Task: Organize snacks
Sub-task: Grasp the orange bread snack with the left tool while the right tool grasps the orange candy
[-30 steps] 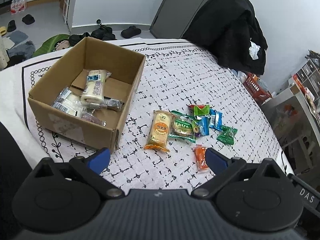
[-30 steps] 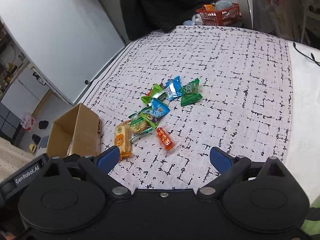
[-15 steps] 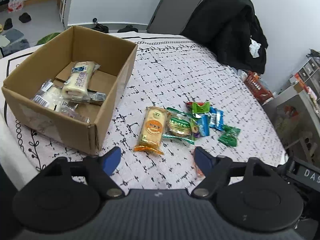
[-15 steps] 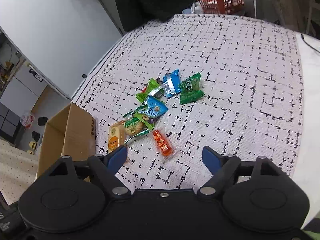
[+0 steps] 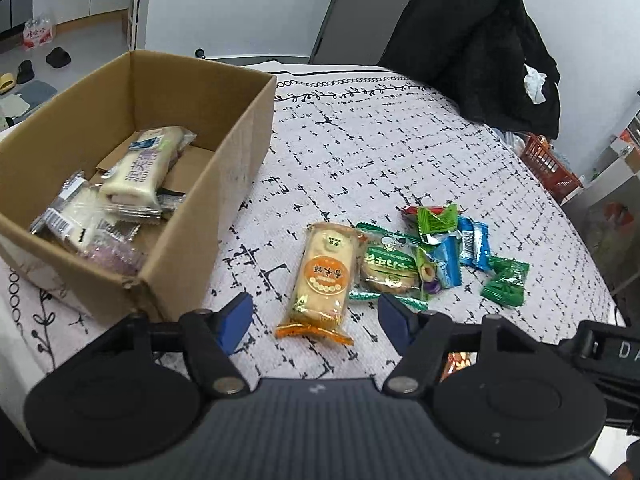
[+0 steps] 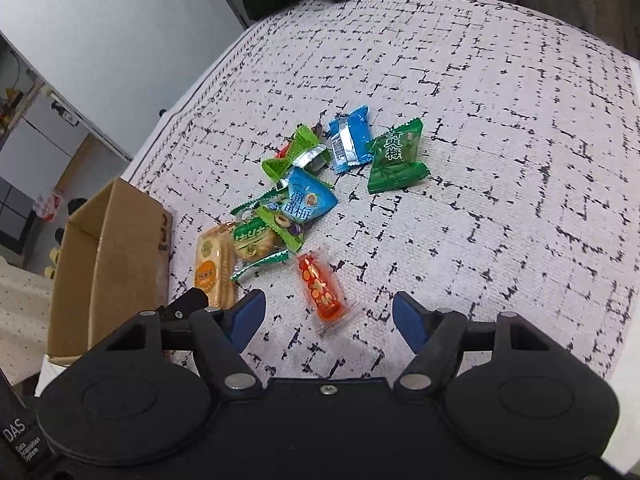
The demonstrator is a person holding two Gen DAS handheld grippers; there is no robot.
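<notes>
A cardboard box (image 5: 248, 128) holds several wrapped snacks, with a white roll-cake pack (image 5: 140, 168) on top. A pile of loose snacks lies on the patterned cloth: an orange cracker pack (image 5: 324, 276), a green biscuit pack (image 5: 388, 268), blue packets (image 5: 472, 244) and a dark green packet (image 5: 504, 284). My left gripper (image 5: 314, 318) is open, its jaws either side of the cracker pack's near end. My right gripper (image 6: 328, 312) is open around a red-orange candy packet (image 6: 320, 286). The box (image 6: 116, 256) and cracker pack (image 6: 212, 264) also show in the right wrist view.
A black coat (image 5: 472, 36) hangs over a chair at the table's far side. An orange basket (image 5: 548, 164) sits beyond the right edge. The tablecloth (image 6: 480, 160) stretches to the right of the pile. Shoes and mats lie on the floor at far left.
Both grippers have moved forward and down toward the snack pile. The left now frames the cracker pack, the right frames the red-orange candy. Both stay open.
</notes>
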